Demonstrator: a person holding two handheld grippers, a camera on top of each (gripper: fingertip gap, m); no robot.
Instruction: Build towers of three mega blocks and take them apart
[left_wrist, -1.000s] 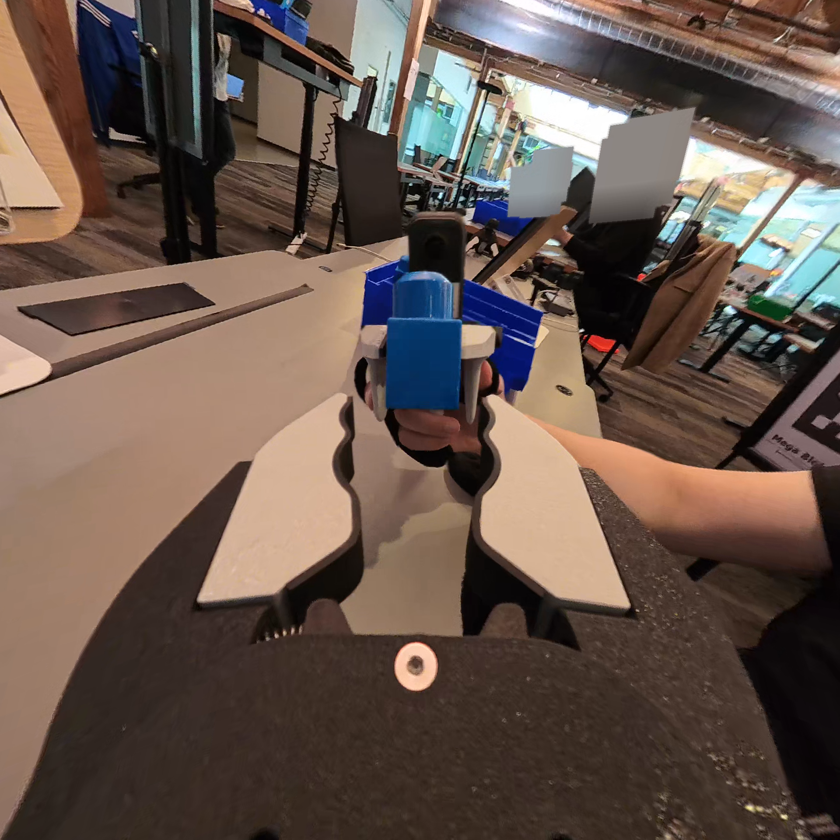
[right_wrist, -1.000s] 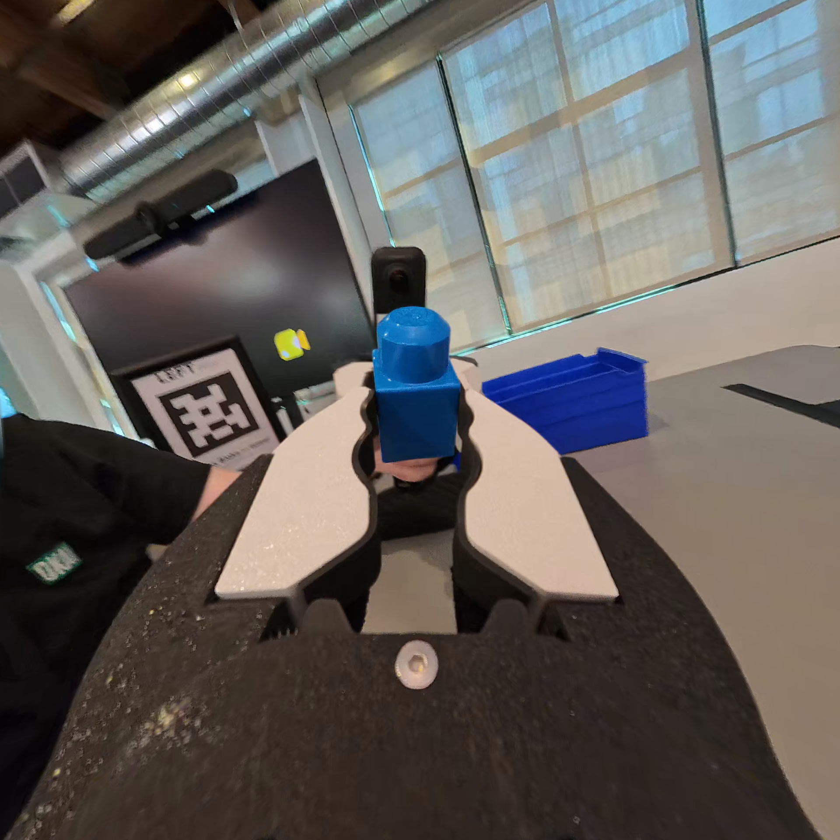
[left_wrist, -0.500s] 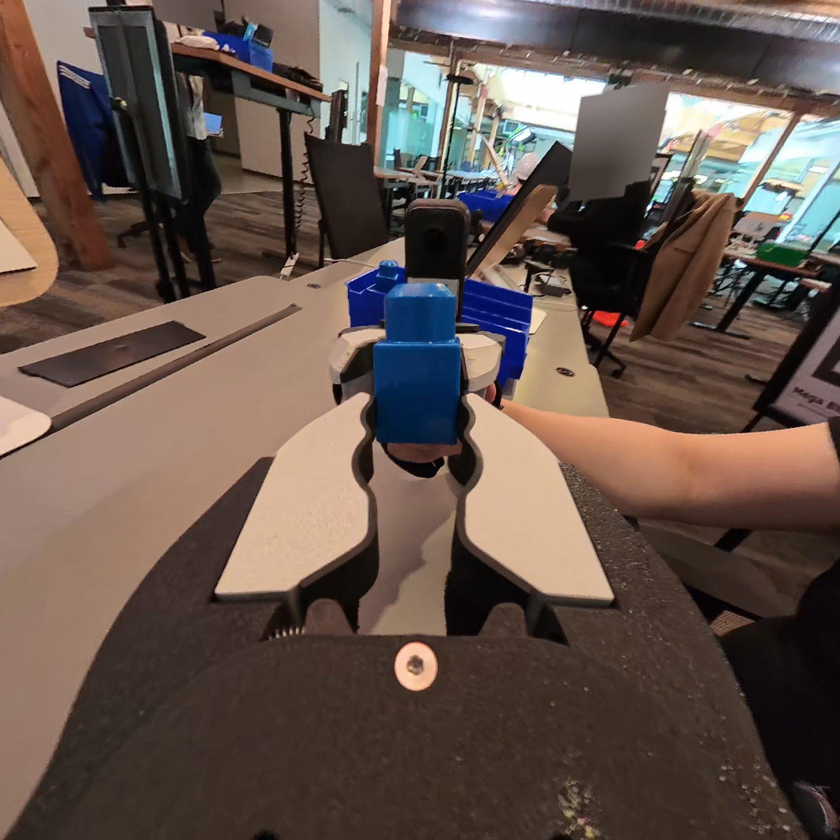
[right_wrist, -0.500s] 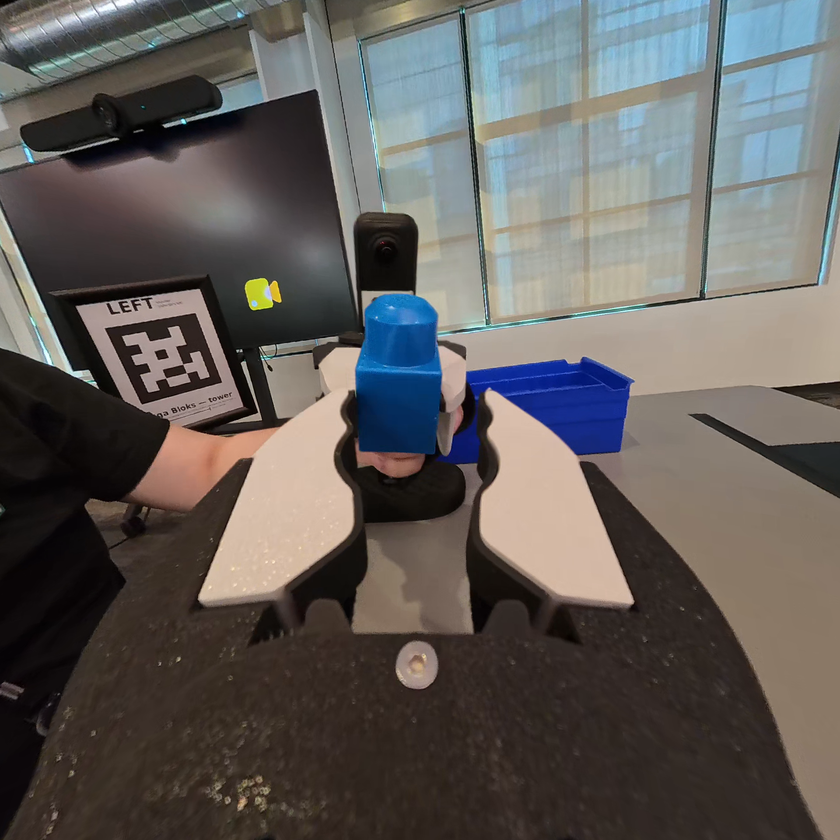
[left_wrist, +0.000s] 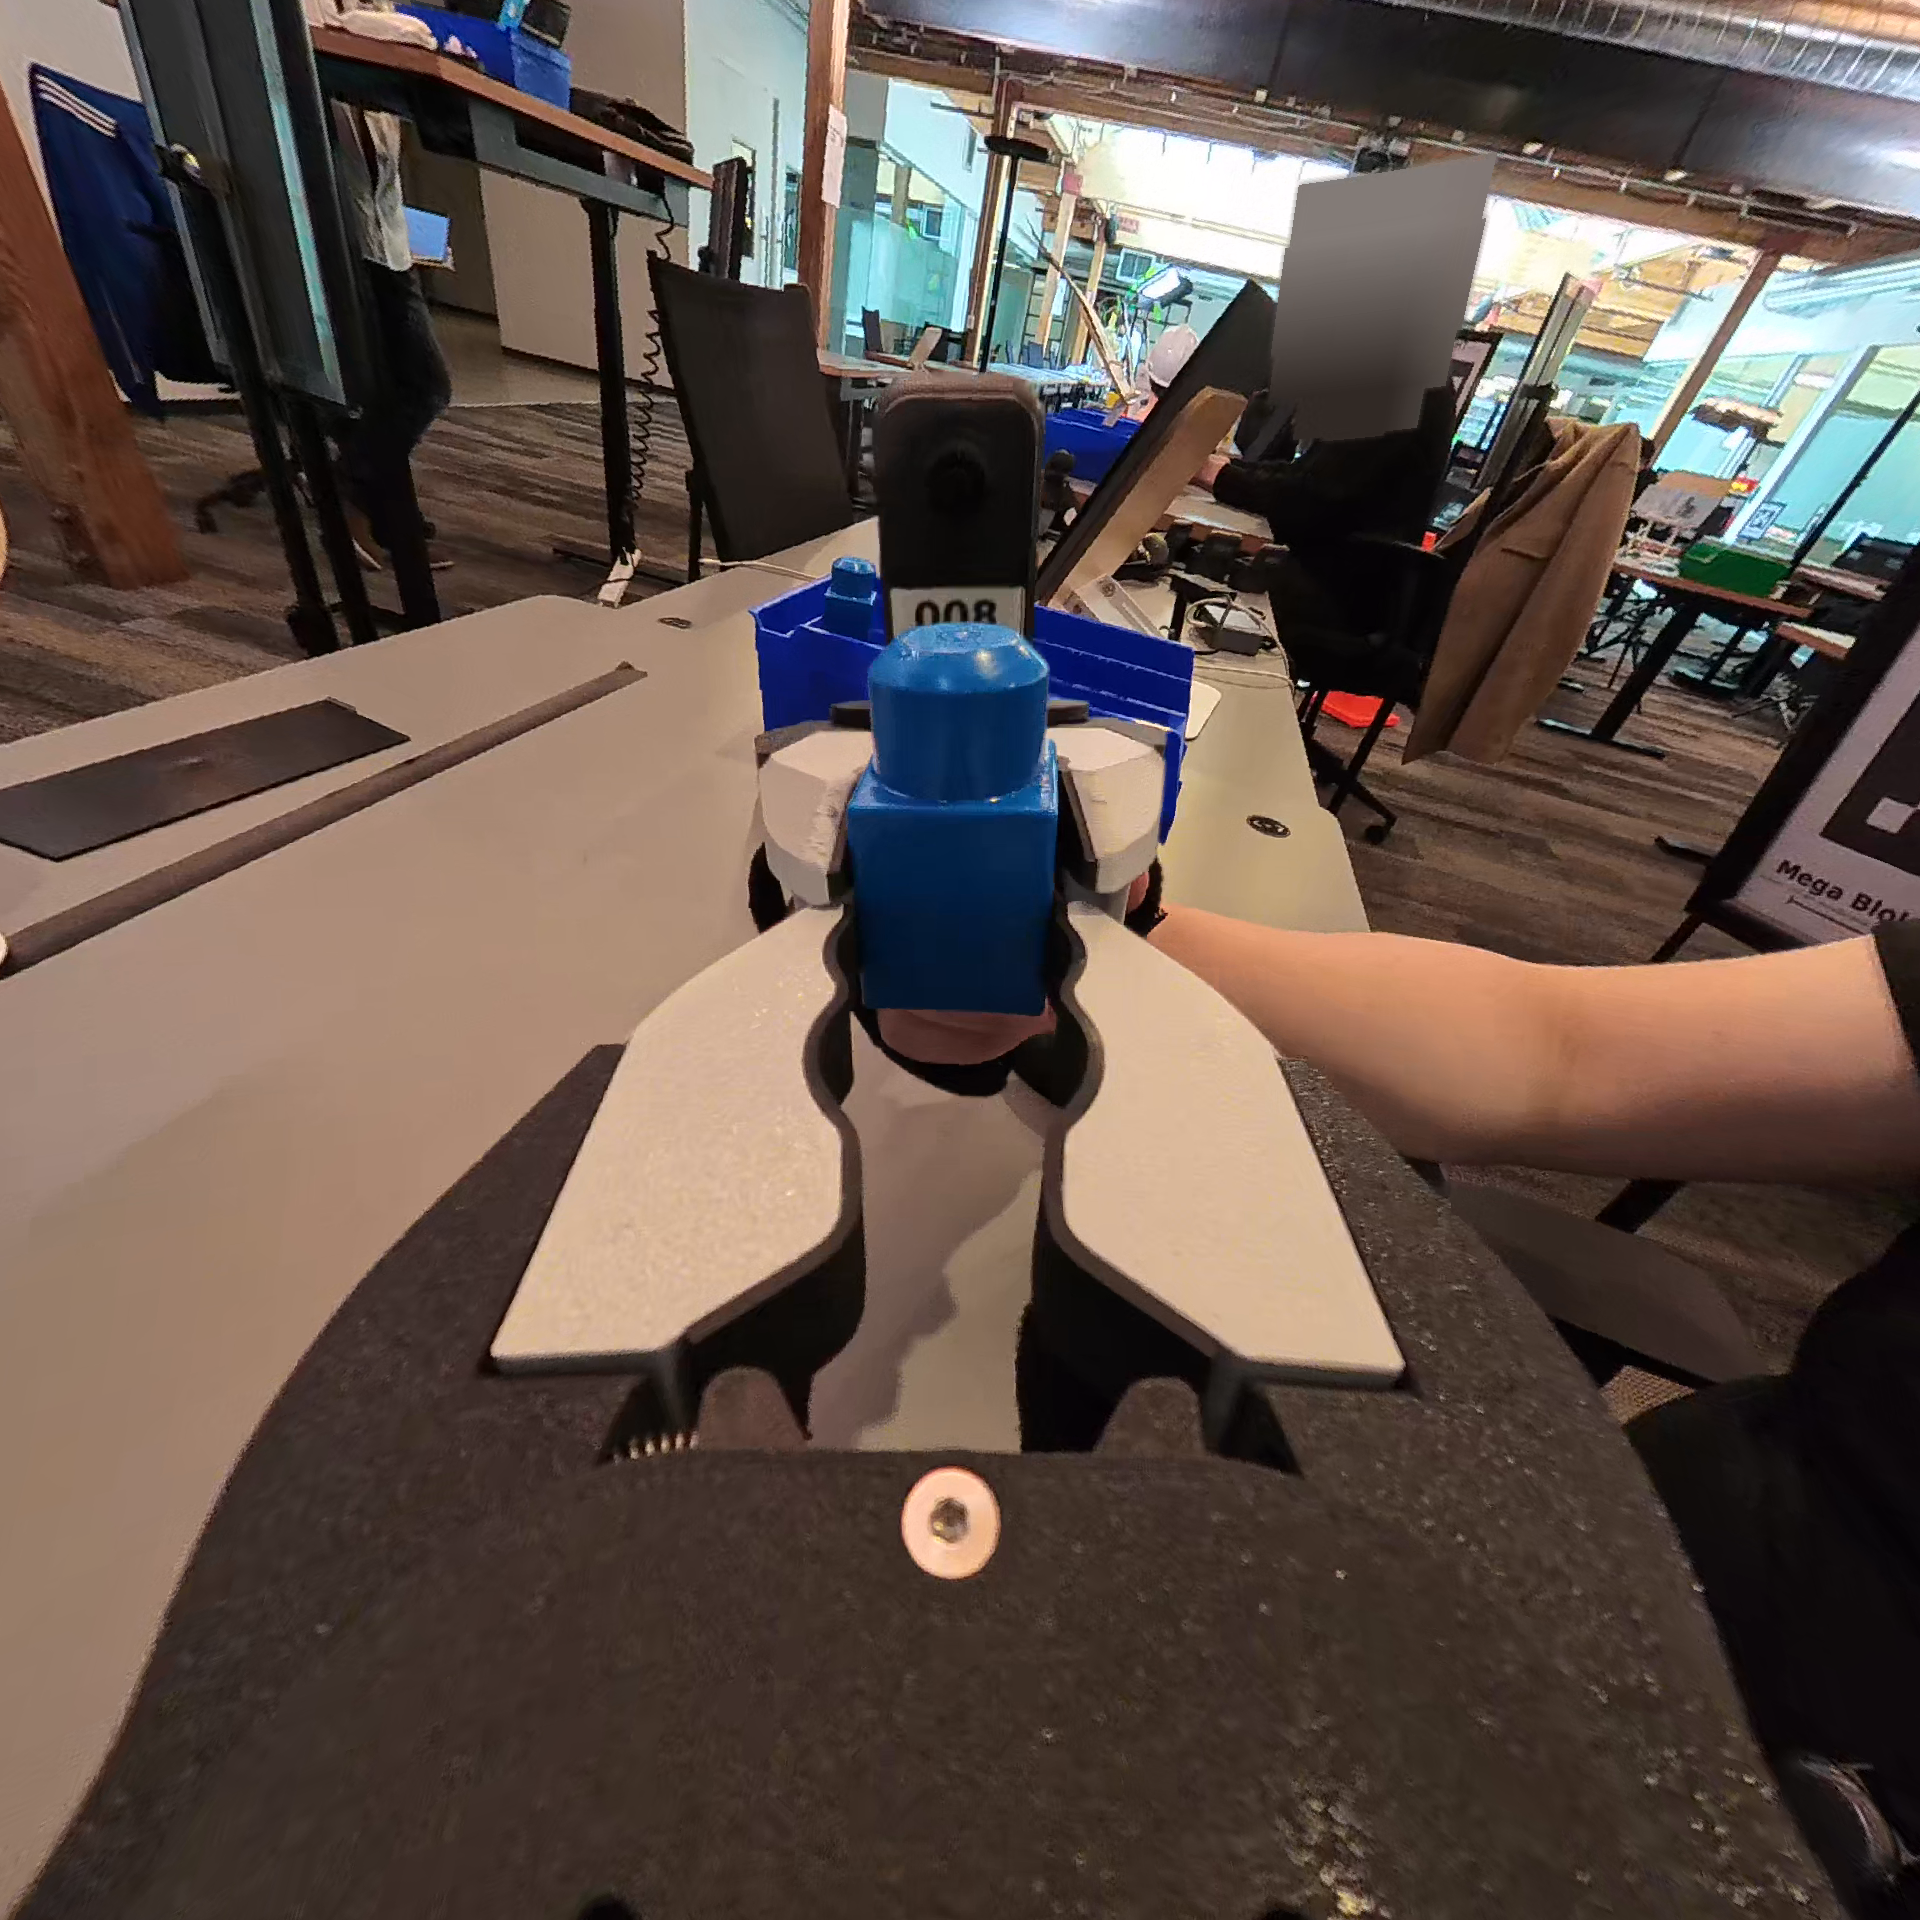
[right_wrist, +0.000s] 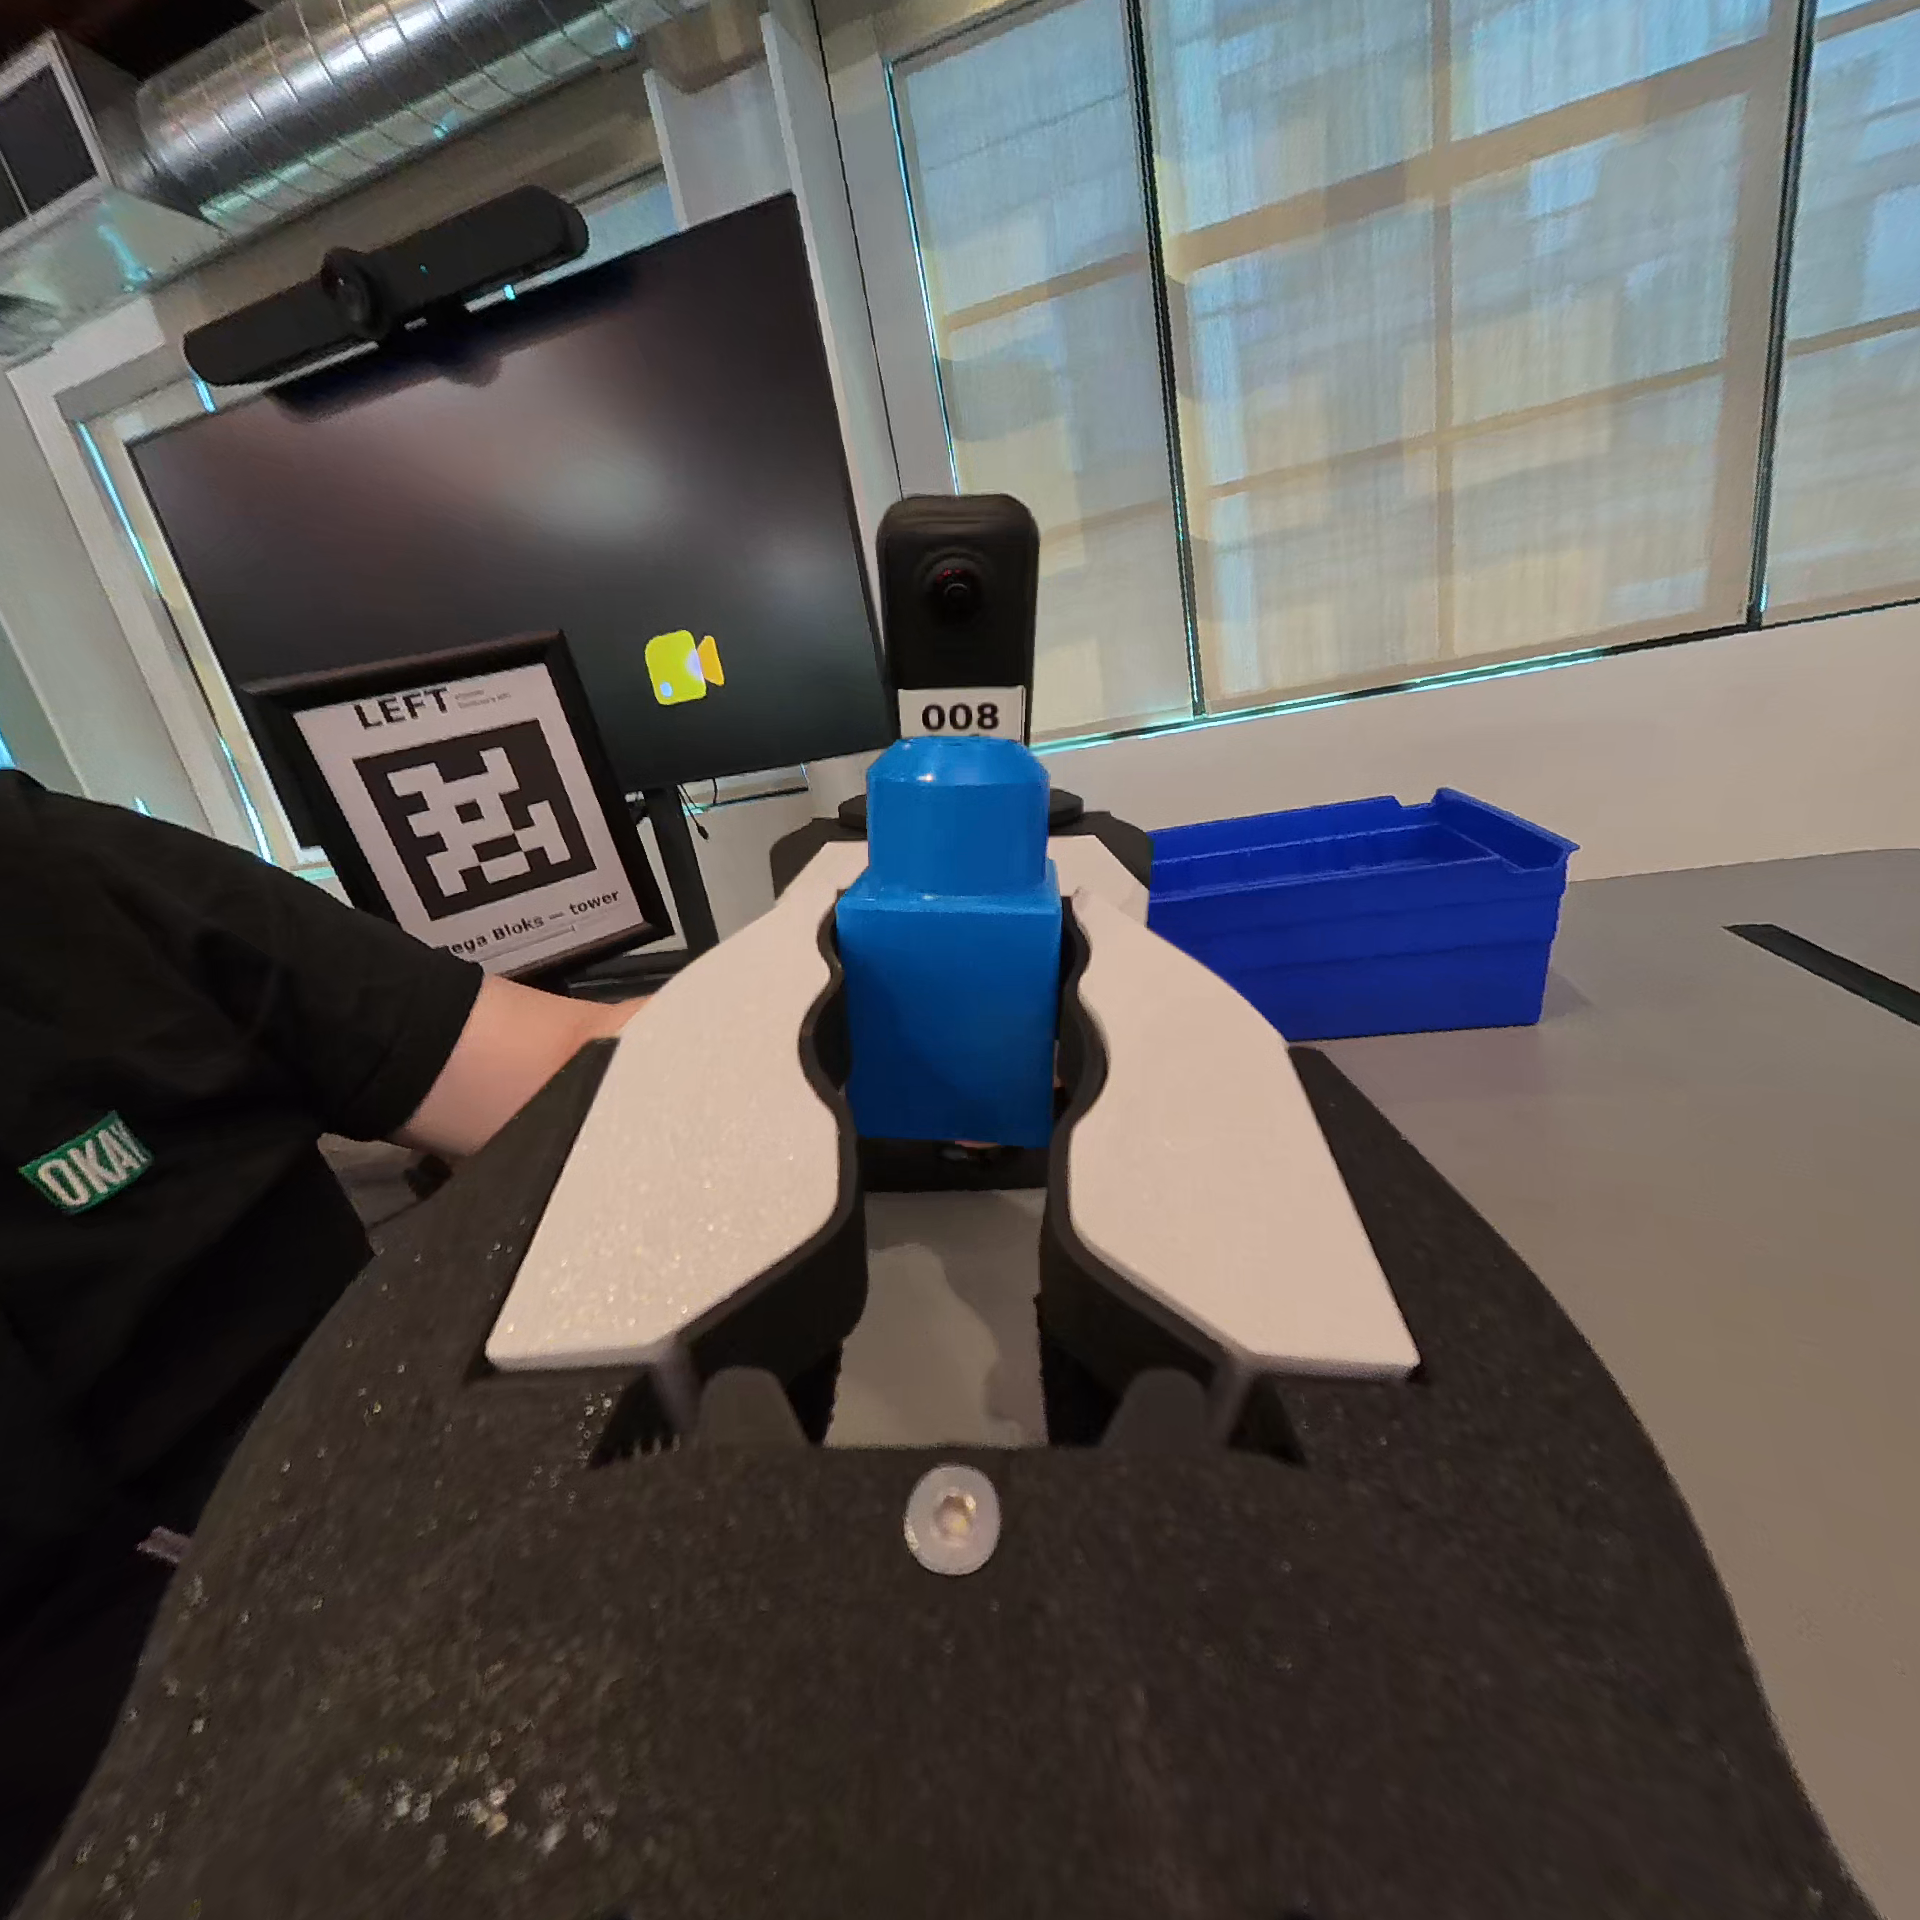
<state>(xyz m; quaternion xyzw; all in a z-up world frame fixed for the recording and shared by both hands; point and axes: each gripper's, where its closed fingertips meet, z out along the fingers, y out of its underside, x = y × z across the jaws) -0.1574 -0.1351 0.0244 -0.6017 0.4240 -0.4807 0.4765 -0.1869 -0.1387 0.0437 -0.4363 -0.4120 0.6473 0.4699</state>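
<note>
Step in hand: a handover in mid-air, as I judge it; one blue block (left_wrist: 948, 894) sits between the two grippers, which face each other above the grey table (left_wrist: 312, 987).
Left gripper (left_wrist: 951, 966): its white fingers (left_wrist: 727, 1122) close in on the block's lower sides; contact looks likely, firm grip not certain.
Right gripper (right_wrist: 951, 997): its fingers (right_wrist: 1174, 1122) flank the same block, touching or nearly so; I cannot tell which tool bears the weight.
Block: upright, stud on top, held clear of the table.
Bins: a blue bin (right_wrist: 1361, 935) stands on the table to the right in the right wrist view; another blue bin (left_wrist: 1112, 675) with a block (left_wrist: 852, 592) in it lies beyond in the left wrist view.
Next move: one gripper must let go while the other stays clamped, then carry the block to a stack.
</note>
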